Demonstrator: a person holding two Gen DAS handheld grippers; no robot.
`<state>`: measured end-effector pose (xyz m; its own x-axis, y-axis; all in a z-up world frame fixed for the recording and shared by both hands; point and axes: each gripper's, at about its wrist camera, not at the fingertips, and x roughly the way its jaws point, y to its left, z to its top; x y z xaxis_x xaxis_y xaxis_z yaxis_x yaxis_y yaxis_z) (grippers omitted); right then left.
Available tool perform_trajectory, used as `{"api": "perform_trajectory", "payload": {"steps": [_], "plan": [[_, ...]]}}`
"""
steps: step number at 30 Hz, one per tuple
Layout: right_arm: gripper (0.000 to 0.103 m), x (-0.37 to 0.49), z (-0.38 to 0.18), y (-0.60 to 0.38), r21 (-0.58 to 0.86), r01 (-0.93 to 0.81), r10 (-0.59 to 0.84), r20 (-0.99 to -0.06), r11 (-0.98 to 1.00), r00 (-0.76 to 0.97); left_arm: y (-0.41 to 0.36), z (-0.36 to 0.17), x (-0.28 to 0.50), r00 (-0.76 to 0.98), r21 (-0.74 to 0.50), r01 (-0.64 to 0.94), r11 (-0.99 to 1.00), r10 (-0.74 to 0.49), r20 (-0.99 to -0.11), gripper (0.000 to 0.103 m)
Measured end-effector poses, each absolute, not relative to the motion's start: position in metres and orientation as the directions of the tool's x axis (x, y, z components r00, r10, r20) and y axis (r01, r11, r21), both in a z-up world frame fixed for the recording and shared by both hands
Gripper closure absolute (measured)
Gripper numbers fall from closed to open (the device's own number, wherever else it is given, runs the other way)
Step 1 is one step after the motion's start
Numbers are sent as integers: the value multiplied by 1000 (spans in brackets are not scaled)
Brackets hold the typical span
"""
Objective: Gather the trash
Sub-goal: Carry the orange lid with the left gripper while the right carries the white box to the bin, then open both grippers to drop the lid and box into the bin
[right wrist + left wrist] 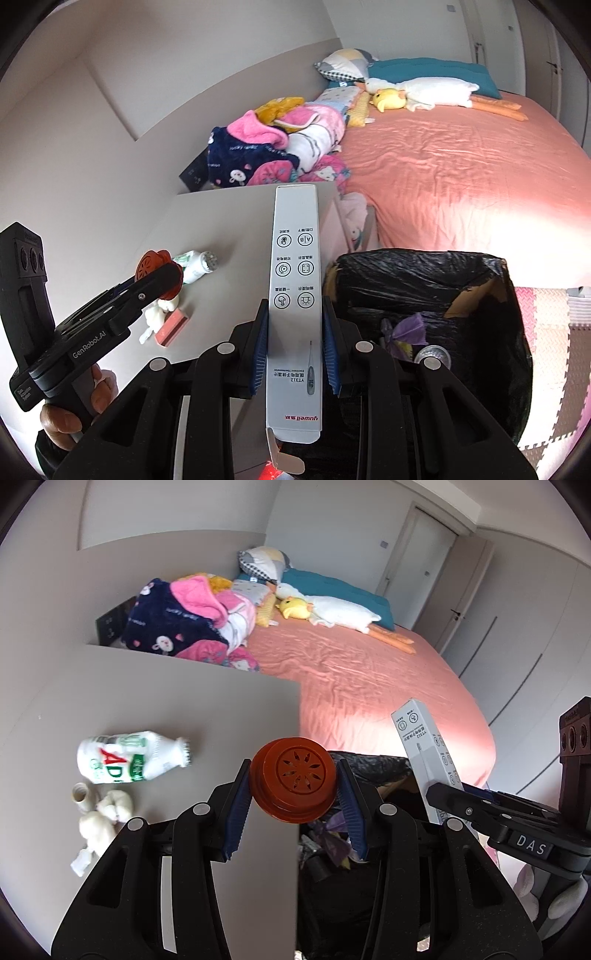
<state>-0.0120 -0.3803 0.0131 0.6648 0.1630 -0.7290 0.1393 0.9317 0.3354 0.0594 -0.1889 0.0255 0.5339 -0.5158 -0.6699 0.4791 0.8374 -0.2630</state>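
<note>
My left gripper (293,781) is shut on a round orange lid (293,781) with a flower-shaped cut-out, held at the nightstand's right edge beside the bin. My right gripper (294,325) is shut on a long white thermometer box (295,288) that stands upright between the blue pads; the box (424,749) also shows at the right of the left wrist view. A bin lined with a black bag (424,288) stands right of the nightstand, with purple scraps and a metal can inside. A white drink bottle (129,757) lies on the nightstand (166,701).
Crumpled white tissues (107,812), a small paper roll (81,794) and a pink matchbox-like item (171,326) lie on the nightstand. Behind are a bed with an orange sheet (461,166), piled blankets and plush toys. Foam floor mats (554,350) lie right of the bin. A hand (66,417) holds the left gripper.
</note>
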Motion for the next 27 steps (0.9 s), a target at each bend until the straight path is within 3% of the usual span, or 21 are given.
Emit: {"api": "perform_trajectory", "payload": {"steps": [19, 20, 21, 22, 23, 27], "plan": [[75, -48, 21, -452, 347, 254, 73, -705, 903, 706, -273, 25, 53, 374, -337, 634, 696, -658, -653, 59], [74, -52, 24, -459, 372, 246, 87, -687, 895, 722, -278, 23, 54, 328, -367, 645, 670, -677, -659, 52], [65, -56, 26, -464, 391, 252, 86, -670, 885, 738, -282, 20, 53, 300, -385, 643, 663, -680, -670, 24], [54, -61, 30, -471, 401, 271, 66, -653, 875, 754, -285, 18, 55, 287, -393, 629, 670, -671, -684, 7], [35, -68, 34, -477, 411, 288, 41, -629, 865, 776, -287, 16, 55, 288, -404, 616, 676, -671, -683, 7], [33, -76, 43, -492, 419, 314, -4, -595, 852, 804, -290, 12, 60, 278, -432, 593, 680, -676, -683, 7]]}}
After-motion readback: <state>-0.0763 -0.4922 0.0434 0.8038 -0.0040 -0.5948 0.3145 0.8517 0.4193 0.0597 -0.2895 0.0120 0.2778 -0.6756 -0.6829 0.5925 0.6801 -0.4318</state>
